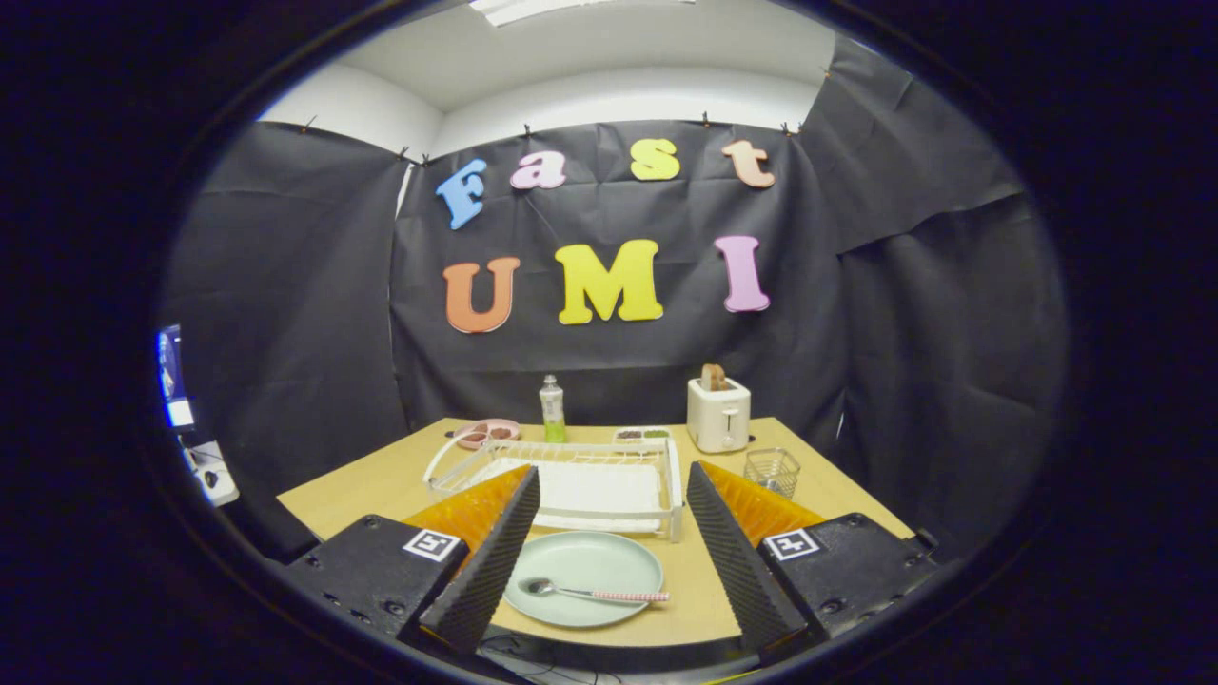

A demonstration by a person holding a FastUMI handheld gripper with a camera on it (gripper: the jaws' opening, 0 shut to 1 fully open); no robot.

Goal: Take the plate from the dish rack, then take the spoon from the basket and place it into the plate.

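1. The spoon (592,595) lies in the plate (582,577), its metal bowl to the left and its red-and-white patterned handle pointing right, reaching the plate's right rim.
2. The plate is round, pale green and smooth, flat on the wooden surface (381,480) at its near edge, between the two fingers.
3. The gripper (603,538) has its jaws wide apart and holds nothing; the ribbed black pads (490,561) stand on either side of the plate, not touching it.
4. Just beyond the plate stands the white dish rack (571,485), a wire frame over a white tray; nothing can be made out in it.
5. To the right of the rack, beyond the right finger, sits the small clear wire-mesh basket (772,470), which looks empty.
6. At the far side of the surface are a pink dish (485,433) with dark pieces in it, a clear bottle (552,409) with green liquid, a shallow white tray (642,435) holding small bits, and a cream toaster (718,414) with a slice of bread standing in its slot.
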